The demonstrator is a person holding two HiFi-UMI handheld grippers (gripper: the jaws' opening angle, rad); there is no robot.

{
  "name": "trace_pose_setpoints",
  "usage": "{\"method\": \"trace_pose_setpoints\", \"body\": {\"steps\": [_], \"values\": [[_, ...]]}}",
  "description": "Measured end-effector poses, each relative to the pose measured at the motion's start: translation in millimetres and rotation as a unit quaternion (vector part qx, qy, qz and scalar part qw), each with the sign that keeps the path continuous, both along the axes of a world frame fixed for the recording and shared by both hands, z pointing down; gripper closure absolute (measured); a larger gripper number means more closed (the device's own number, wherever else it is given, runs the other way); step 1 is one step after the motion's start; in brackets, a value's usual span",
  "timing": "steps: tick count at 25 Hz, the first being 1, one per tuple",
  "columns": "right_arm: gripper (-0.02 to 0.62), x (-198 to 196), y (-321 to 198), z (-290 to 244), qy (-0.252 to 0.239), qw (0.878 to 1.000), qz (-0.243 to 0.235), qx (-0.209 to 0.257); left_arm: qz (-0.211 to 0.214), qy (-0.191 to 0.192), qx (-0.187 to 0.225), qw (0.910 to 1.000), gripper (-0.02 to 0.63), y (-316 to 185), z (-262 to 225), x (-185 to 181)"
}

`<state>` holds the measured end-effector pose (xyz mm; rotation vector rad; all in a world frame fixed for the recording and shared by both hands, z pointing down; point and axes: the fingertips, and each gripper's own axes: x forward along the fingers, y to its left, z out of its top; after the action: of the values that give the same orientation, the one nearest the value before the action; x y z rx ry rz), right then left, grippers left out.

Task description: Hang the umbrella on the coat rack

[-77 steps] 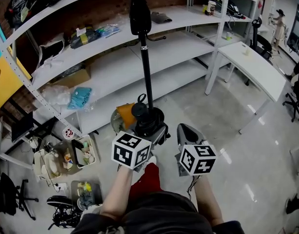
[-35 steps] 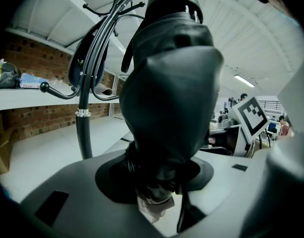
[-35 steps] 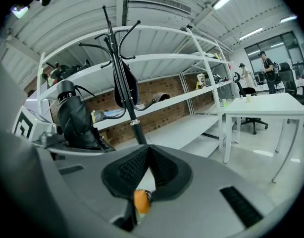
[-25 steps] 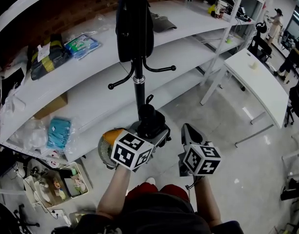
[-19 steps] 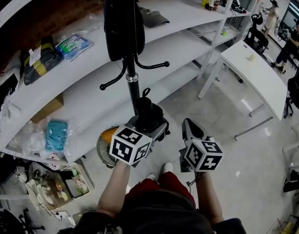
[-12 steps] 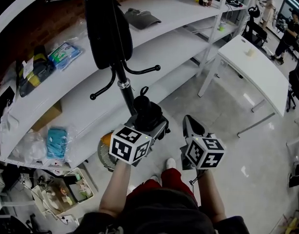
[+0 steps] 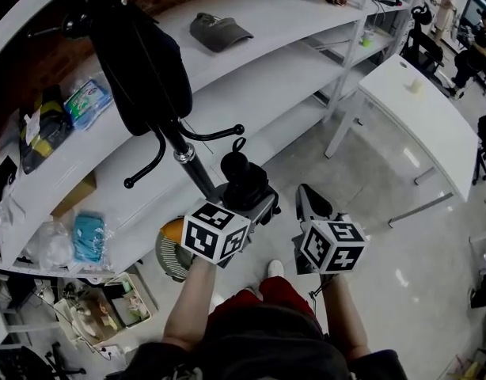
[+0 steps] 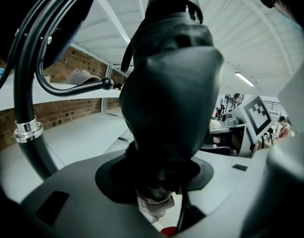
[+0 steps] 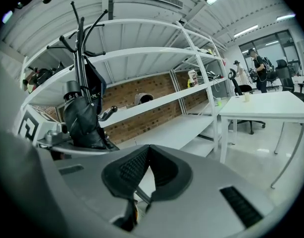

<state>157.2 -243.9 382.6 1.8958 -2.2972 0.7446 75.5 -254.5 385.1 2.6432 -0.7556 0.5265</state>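
A folded black umbrella (image 7: 243, 174) stands upright in my left gripper (image 7: 248, 196), whose jaws are shut on its lower part; its strap loop (image 7: 240, 144) sticks up on top. In the left gripper view the umbrella (image 8: 172, 93) fills the middle. The black coat rack pole (image 7: 192, 171) rises just left of it, with a curved hook (image 7: 219, 133) beside the umbrella's top and a black bag (image 7: 144, 70) hanging higher up. The hook (image 8: 75, 86) and pole (image 8: 27, 128) lie left of the umbrella. My right gripper (image 7: 308, 201) is shut and holds nothing, to the right of the umbrella (image 9: 82, 118).
White shelving (image 7: 251, 77) runs behind the rack, with a grey cap (image 7: 218, 30) on one shelf. A white table (image 7: 421, 109) stands at the right. An orange and grey round object (image 7: 173, 242) and boxes of clutter (image 7: 100, 307) sit on the floor at left. People stand far right.
Both grippers have moved forward toward the coat rack, which now looms larger and closer beside the umbrella. The left gripper's hold on the umbrella is unchanged.
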Motion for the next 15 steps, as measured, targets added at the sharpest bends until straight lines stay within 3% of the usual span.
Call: {"method": "trace_pose_setpoints", "body": {"steps": [15], "values": [[0.577,15,-38,19,-0.01,0.999,-0.032,-0.025,-0.037,-0.003,-0.028,0.9989,0.403,-43,23,15]]}}
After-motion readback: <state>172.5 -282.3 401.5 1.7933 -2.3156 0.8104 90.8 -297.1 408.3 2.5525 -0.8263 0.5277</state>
